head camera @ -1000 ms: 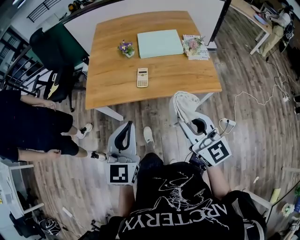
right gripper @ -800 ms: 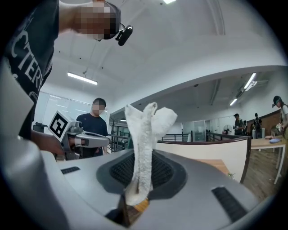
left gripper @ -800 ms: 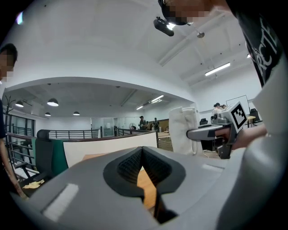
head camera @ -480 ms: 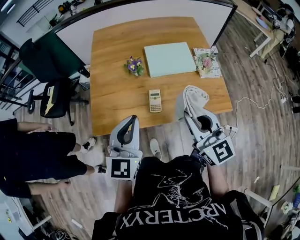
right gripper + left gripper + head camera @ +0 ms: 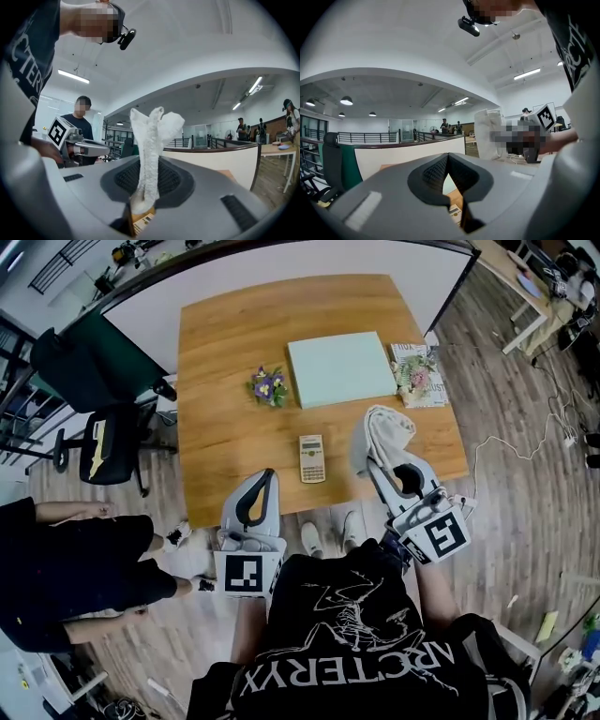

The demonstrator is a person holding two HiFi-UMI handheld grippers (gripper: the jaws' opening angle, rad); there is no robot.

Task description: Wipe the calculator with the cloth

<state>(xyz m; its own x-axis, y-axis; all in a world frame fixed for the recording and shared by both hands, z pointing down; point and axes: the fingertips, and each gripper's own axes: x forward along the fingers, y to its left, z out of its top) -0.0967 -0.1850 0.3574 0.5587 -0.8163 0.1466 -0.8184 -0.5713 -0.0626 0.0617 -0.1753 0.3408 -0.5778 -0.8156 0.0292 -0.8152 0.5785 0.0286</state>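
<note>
My left tool (image 5: 265,480) is nearest to me. It is clenched shut with nothing in it, and its tip is at the near edge of the tabletop (image 5: 220,432). My right tool (image 5: 377,457) is squeezed tight on the white cloth (image 5: 384,432). The cloth sticks up out of it in a fluffy bunch above the near right part of the tabletop.

The calculator (image 5: 312,458) lies flat on the wood between my two tools, close to the near edge. Its long side runs straight away from me. The screen end looks like the far end.

Farther back sit a small bunch of purple flowers (image 5: 268,385), a flat pale green pad (image 5: 340,368) and a magazine (image 5: 419,374) by the right edge. The tabletop is light brown wood.

A white board stands behind it. The floor (image 5: 511,437) is grey-brown planks with a white cable on it. A dark chair (image 5: 101,442) stands to the left, and a person (image 5: 66,559) in black is near it.
</note>
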